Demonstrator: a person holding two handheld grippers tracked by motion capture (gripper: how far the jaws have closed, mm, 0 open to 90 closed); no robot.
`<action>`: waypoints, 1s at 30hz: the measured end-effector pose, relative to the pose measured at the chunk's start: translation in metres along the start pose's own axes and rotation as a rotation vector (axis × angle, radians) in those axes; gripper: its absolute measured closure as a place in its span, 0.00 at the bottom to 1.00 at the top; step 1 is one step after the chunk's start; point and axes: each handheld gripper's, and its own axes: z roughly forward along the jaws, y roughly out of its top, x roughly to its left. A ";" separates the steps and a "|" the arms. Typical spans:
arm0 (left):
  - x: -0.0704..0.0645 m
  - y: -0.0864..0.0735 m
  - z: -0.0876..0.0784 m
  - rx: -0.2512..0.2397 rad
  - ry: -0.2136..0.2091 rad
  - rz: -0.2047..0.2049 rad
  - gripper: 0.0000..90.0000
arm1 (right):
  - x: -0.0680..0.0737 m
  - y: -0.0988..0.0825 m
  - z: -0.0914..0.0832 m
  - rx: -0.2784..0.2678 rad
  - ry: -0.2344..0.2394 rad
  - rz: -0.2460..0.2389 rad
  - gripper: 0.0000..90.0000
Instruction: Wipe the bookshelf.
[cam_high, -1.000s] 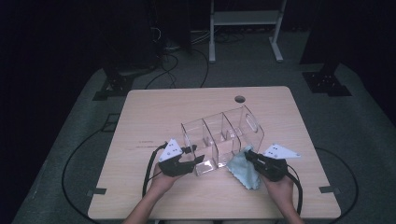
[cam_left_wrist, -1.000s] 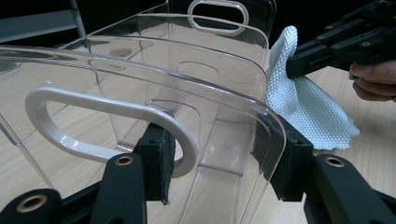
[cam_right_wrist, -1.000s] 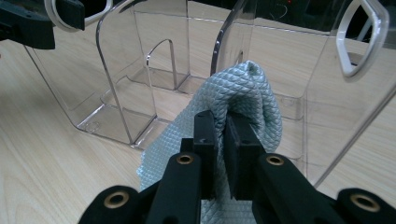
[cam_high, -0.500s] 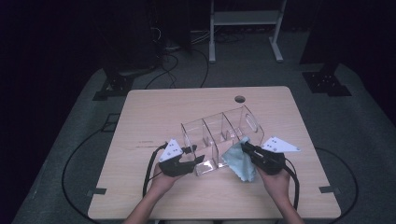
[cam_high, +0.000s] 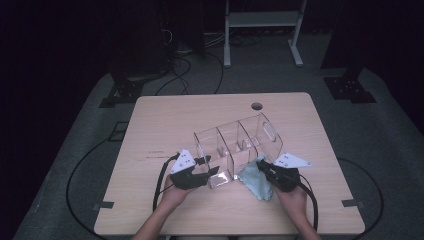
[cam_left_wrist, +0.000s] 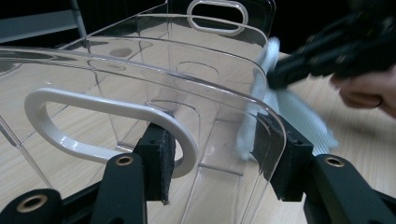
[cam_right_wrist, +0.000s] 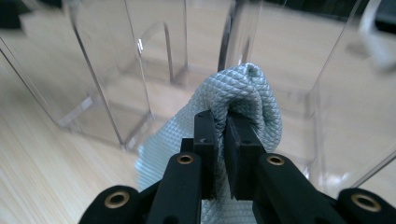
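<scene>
**Cloth at the bin's side**

The clear bin (cam_high: 235, 150) lies on its side on the surface (cam_high: 160, 120). The left tool (cam_left_wrist: 215, 172) is clamped on its end wall beside the white handle (cam_left_wrist: 107, 126). The right tool (cam_right_wrist: 223, 154) pinches a blue cloth (cam_right_wrist: 243, 93), pressing it against the bin's wall.

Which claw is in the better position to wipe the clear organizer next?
Right: the right claw already pinches the cloth against the organizer. The left claw is clamped on its end wall, steadying it.
</scene>
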 end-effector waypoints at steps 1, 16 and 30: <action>0.000 0.000 0.000 -0.001 0.001 -0.001 0.54 | 0.001 0.005 -0.004 -0.022 -0.003 -0.005 0.92; -0.001 0.000 0.001 -0.002 -0.002 -0.001 0.54 | -0.002 -0.011 0.011 0.059 0.003 0.006 0.92; -0.002 0.000 0.001 -0.002 0.000 -0.002 0.54 | -0.002 -0.018 0.018 0.098 -0.004 0.009 0.92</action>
